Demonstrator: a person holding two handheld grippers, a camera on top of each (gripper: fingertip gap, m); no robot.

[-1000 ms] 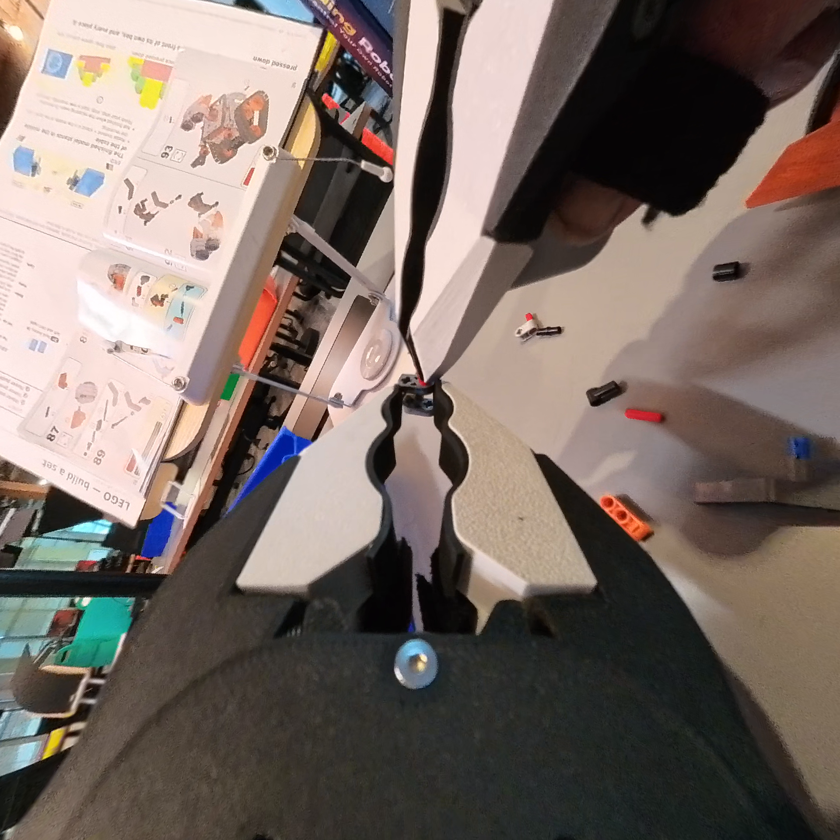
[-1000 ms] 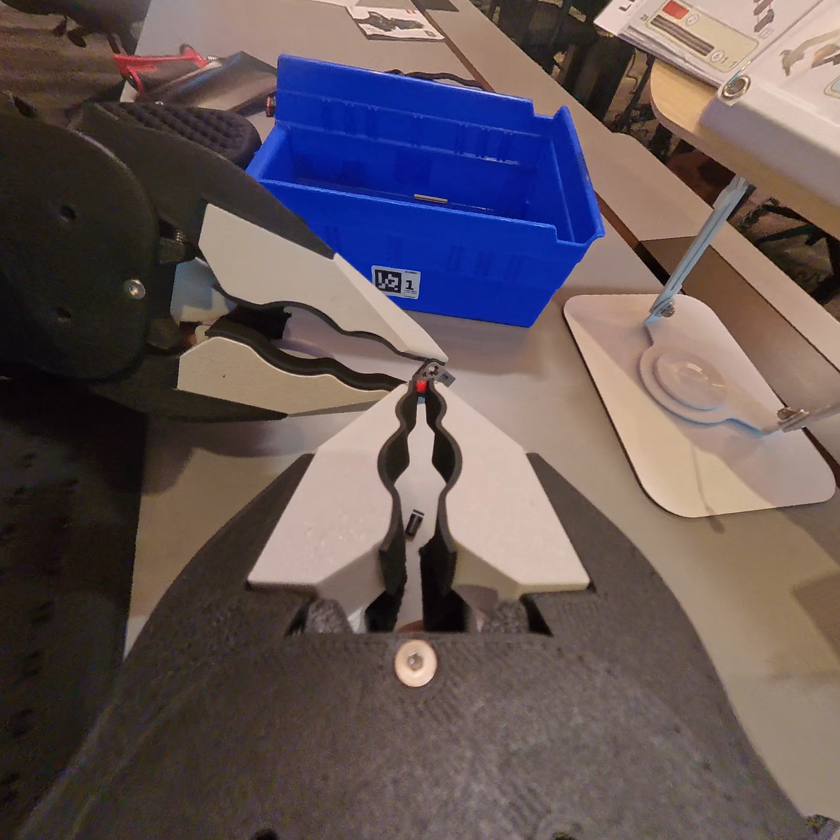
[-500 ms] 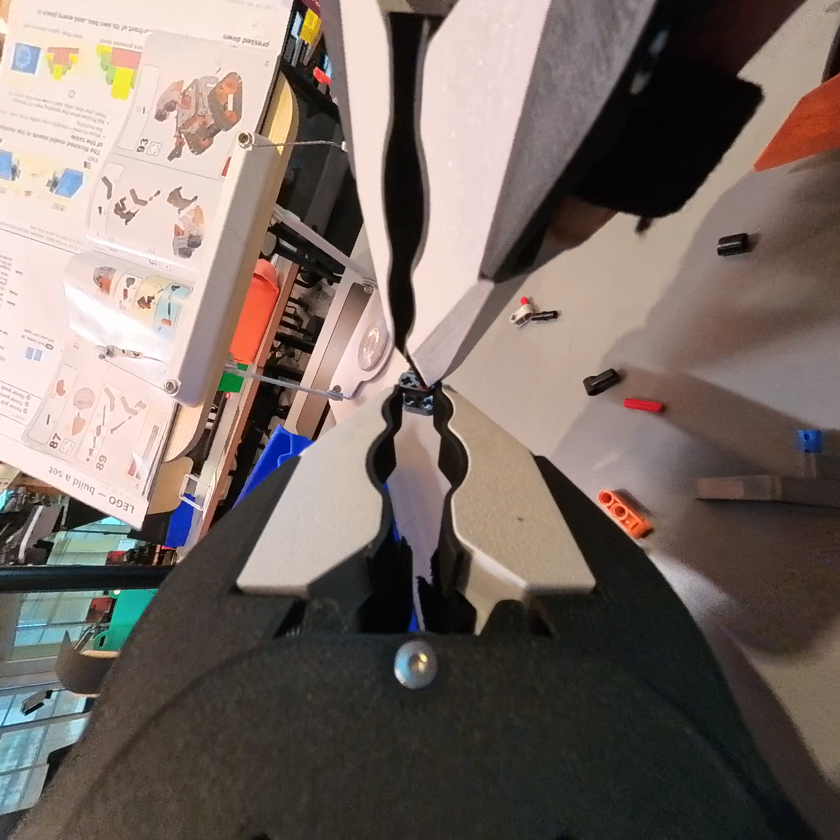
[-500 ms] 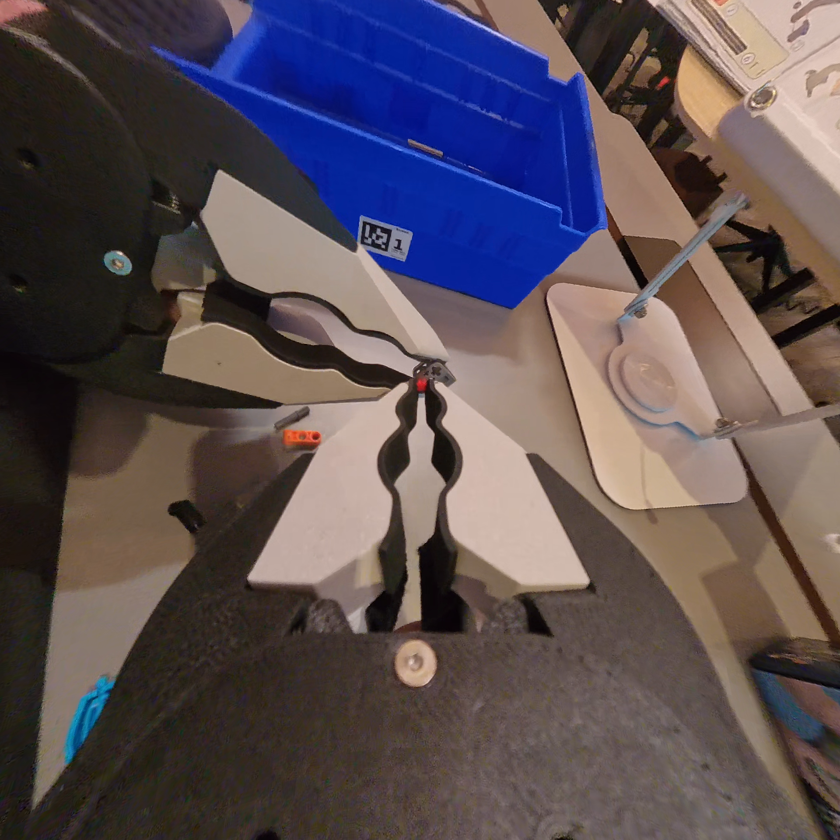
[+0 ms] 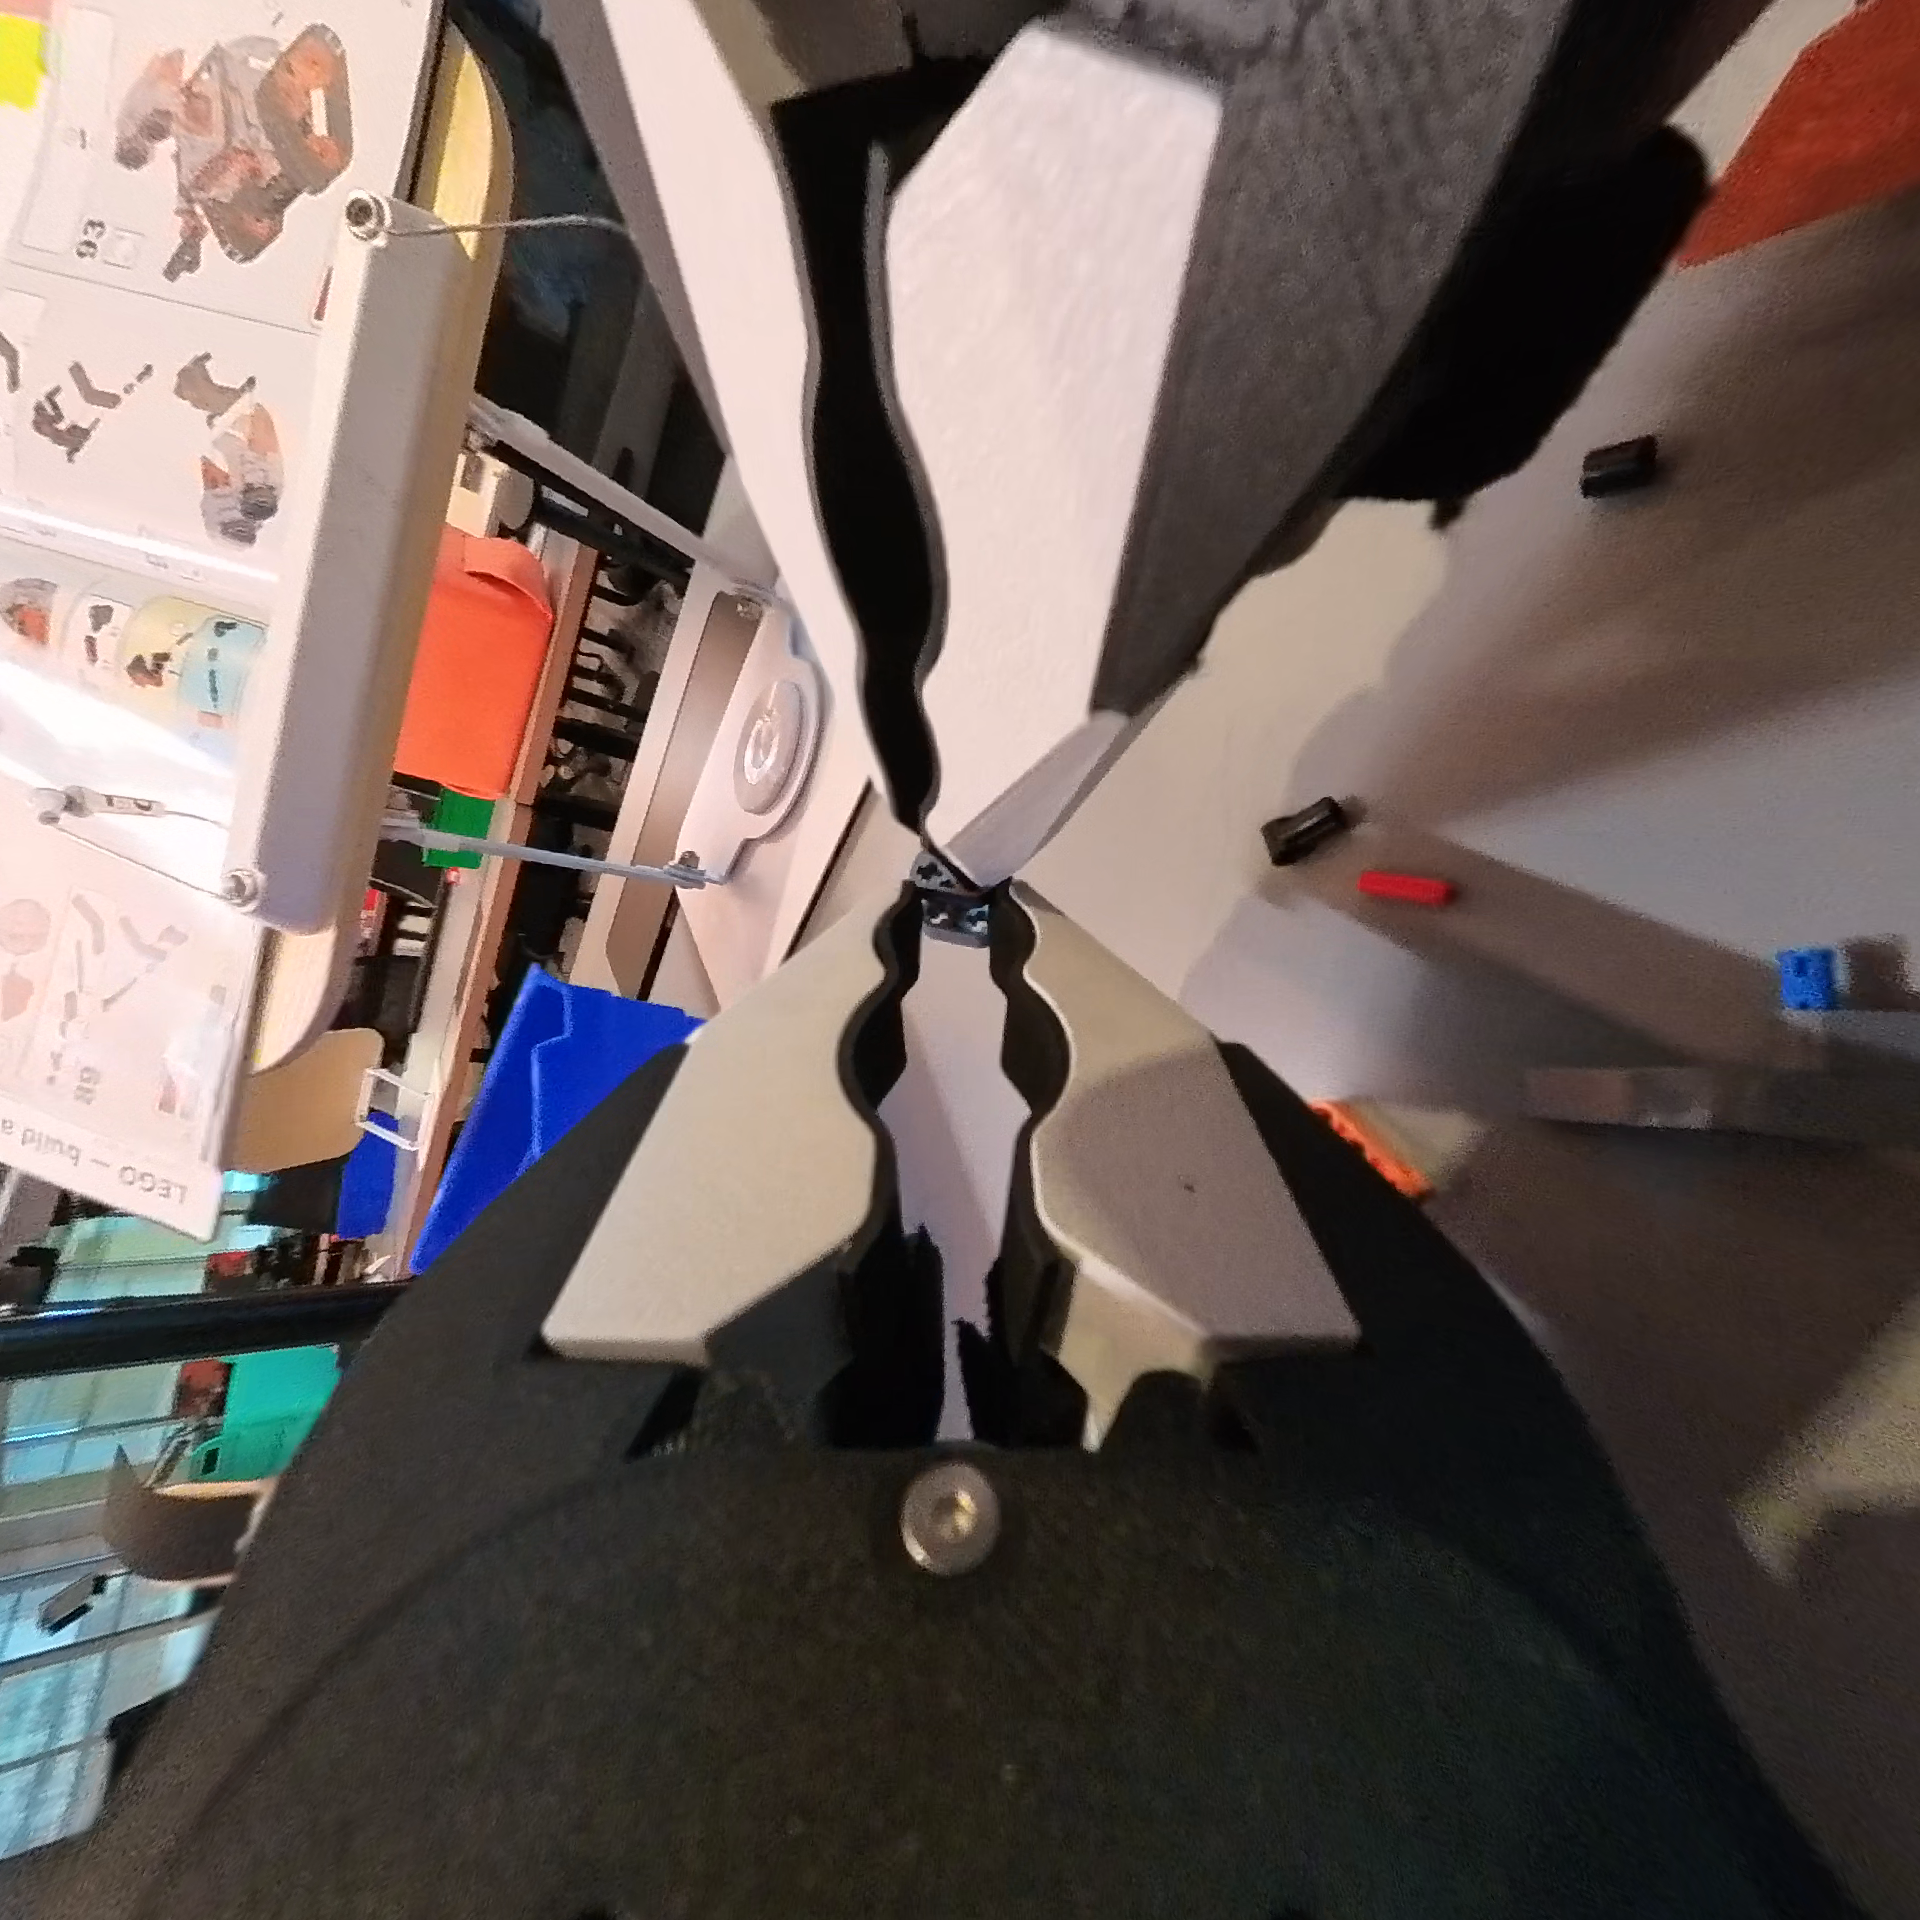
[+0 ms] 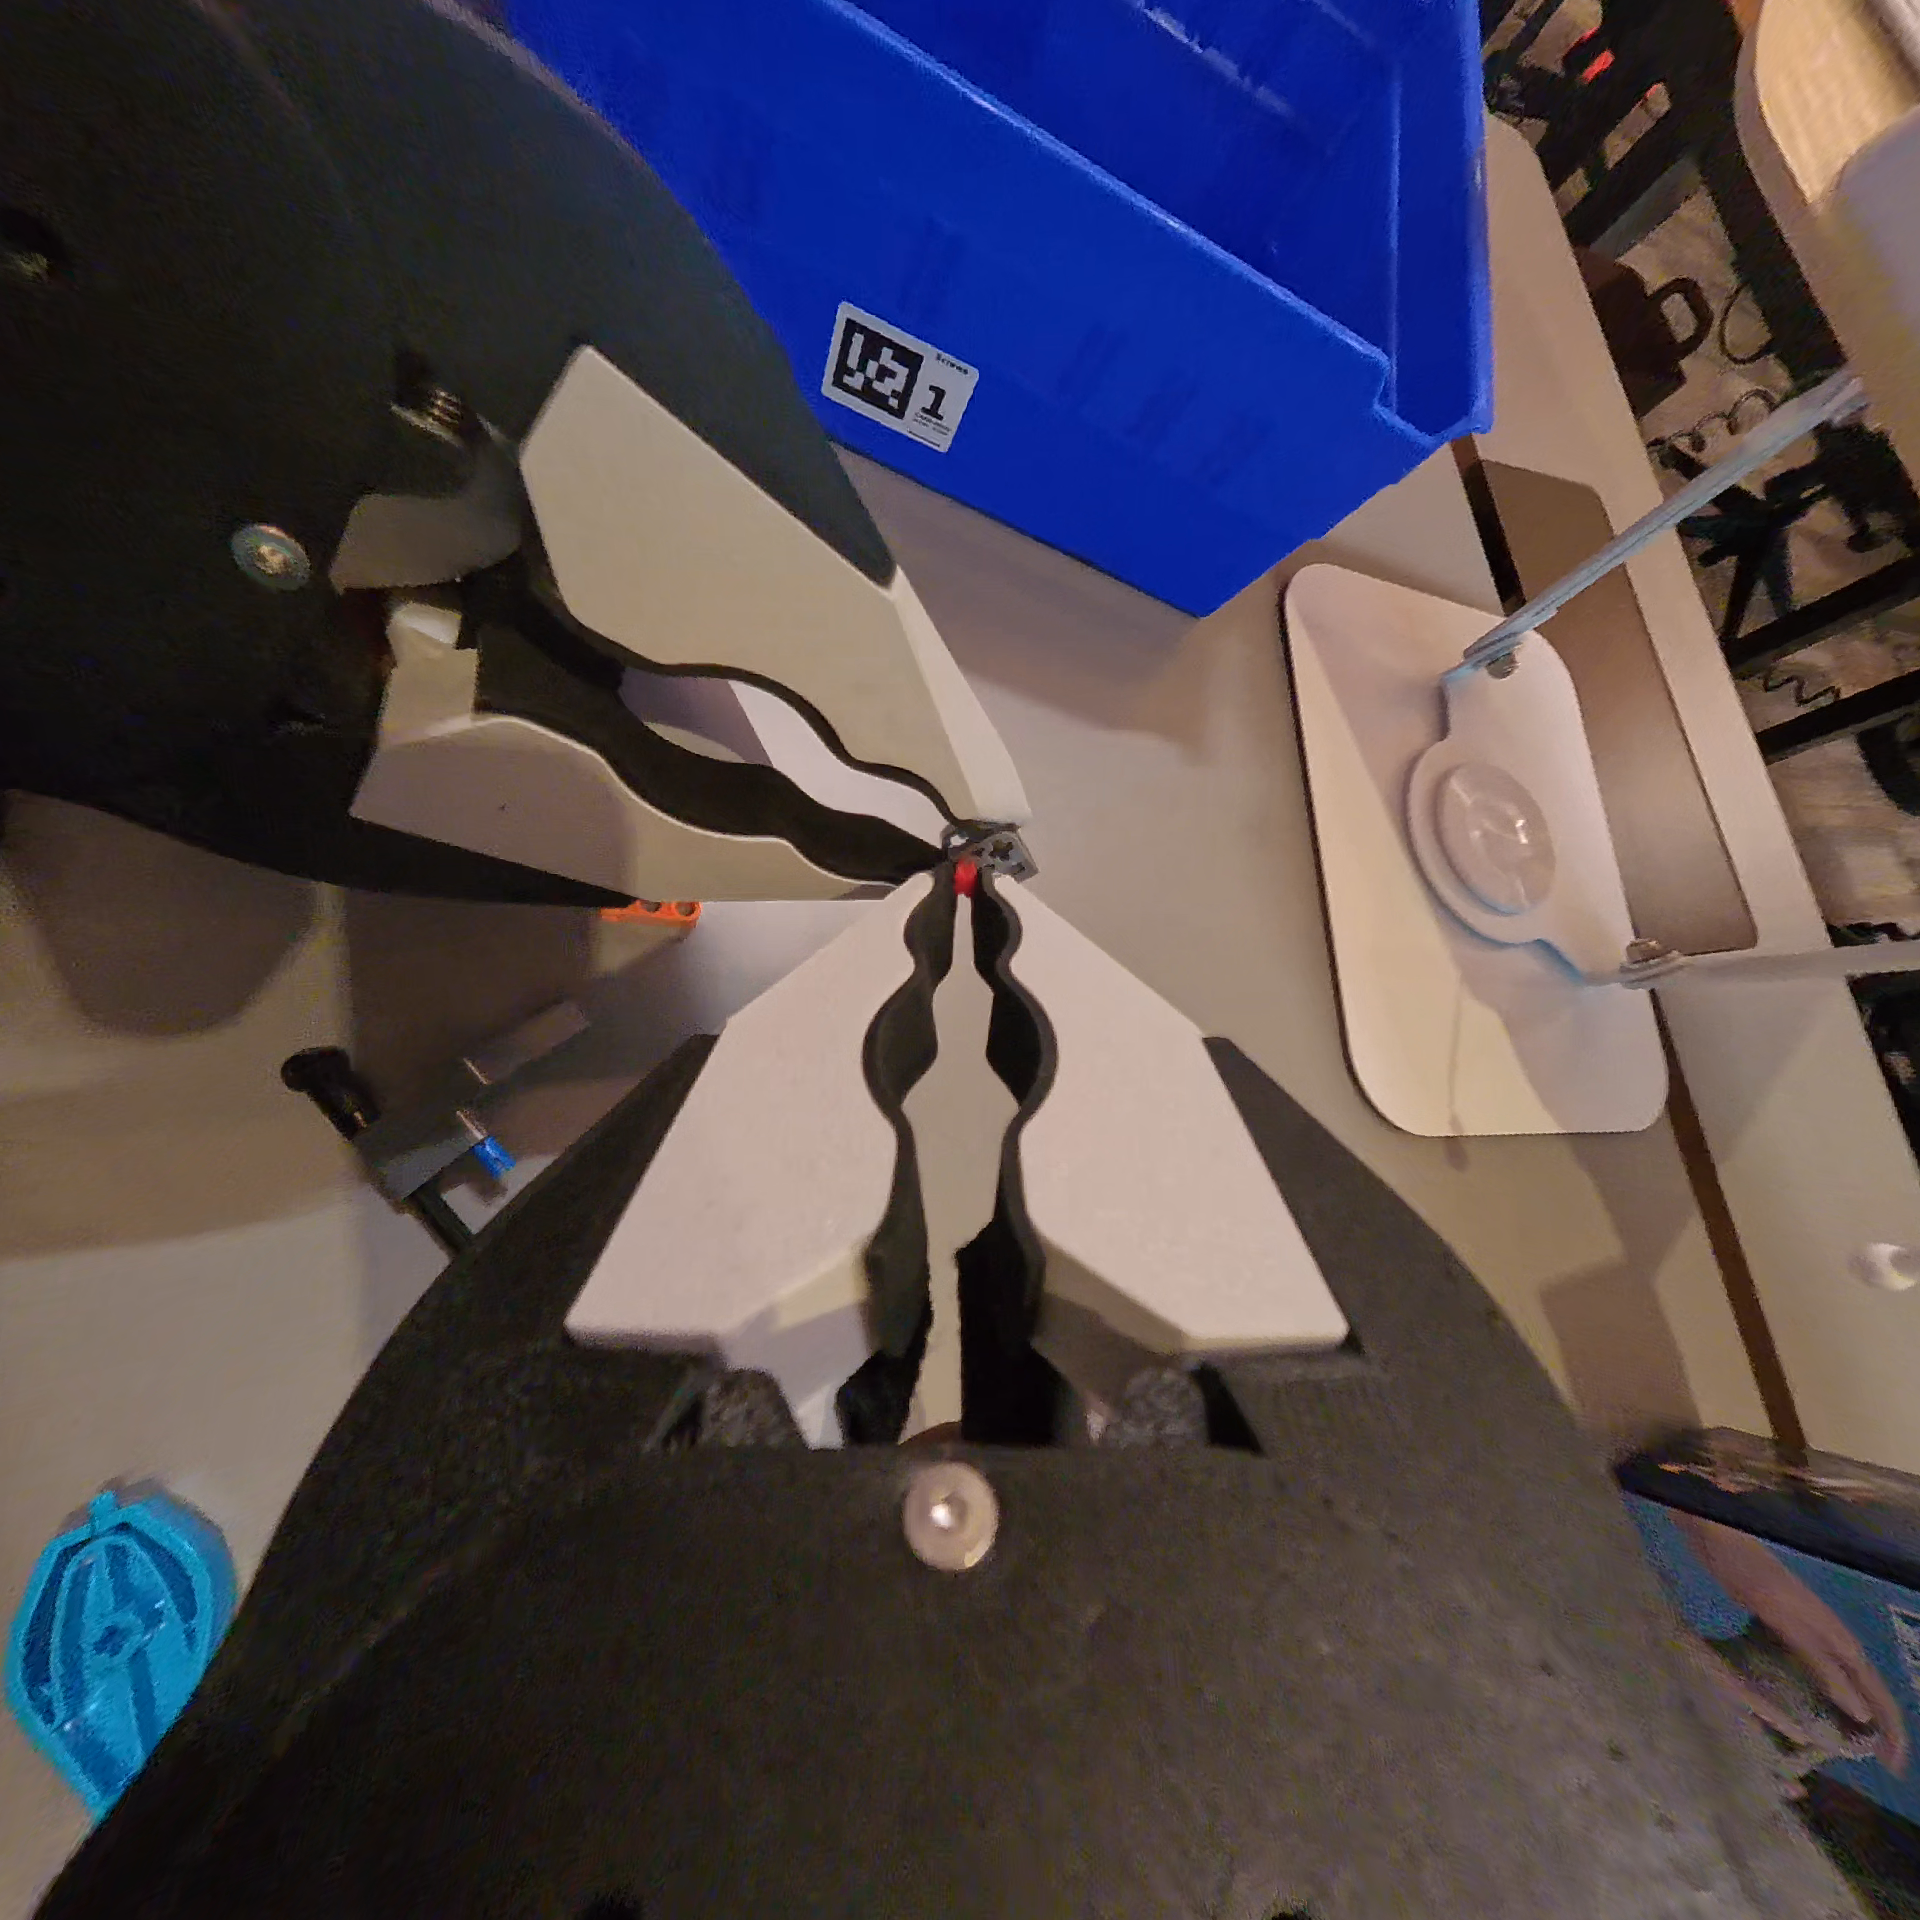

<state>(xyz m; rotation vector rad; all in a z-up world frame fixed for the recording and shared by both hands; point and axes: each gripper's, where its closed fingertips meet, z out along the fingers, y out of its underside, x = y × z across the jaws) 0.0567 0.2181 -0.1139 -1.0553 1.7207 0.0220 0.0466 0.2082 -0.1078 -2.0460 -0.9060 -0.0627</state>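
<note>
Both grippers have tipped and drawn closer to each other over the last second, so the blue bin now fills more of the right wrist view and the loose parts on the table have slid across both views; the two sets of fingertips stay met at the same small piece.

Left wrist view: the left gripper [image 5: 954,906] has its fingers nearly closed, pinching a small dark grey piece [image 5: 956,902] at their very tips. The right gripper [image 5: 951,847] comes down from above, fingers closed to a narrow slit, its tips touching that same piece. Right of the fingers, on the grey table [image 5: 1558,665], lie two black pegs [image 5: 1301,828] [image 5: 1618,481], a red pin [image 5: 1403,886] and a blue block [image 5: 1805,977], all well apart from the tips. An orange beam [image 5: 1377,1143] shows just beside the right finger's outer edge. Left of the fingers stands an instruction booklet [image 5: 125,582] on a white stand [image 5: 343,582].

Right wrist view: the right gripper [image 6: 966,883] is closed on a small red pin [image 6: 965,879] at its tips, the pin's far end against the dark grey piece [image 6: 997,847]. The left gripper [image 6: 961,831] reaches in from the left, its fingers closed on that piece. Beyond the fingers sits a blue bin [image 6: 1143,312] with a white sticker [image 6: 900,376]. Right of them is the stand's white base plate [image 6: 1455,883]. Left of them lie an orange beam [image 6: 652,911], a grey beam [image 6: 468,1112] and a light blue tool [image 6: 109,1621].
</note>
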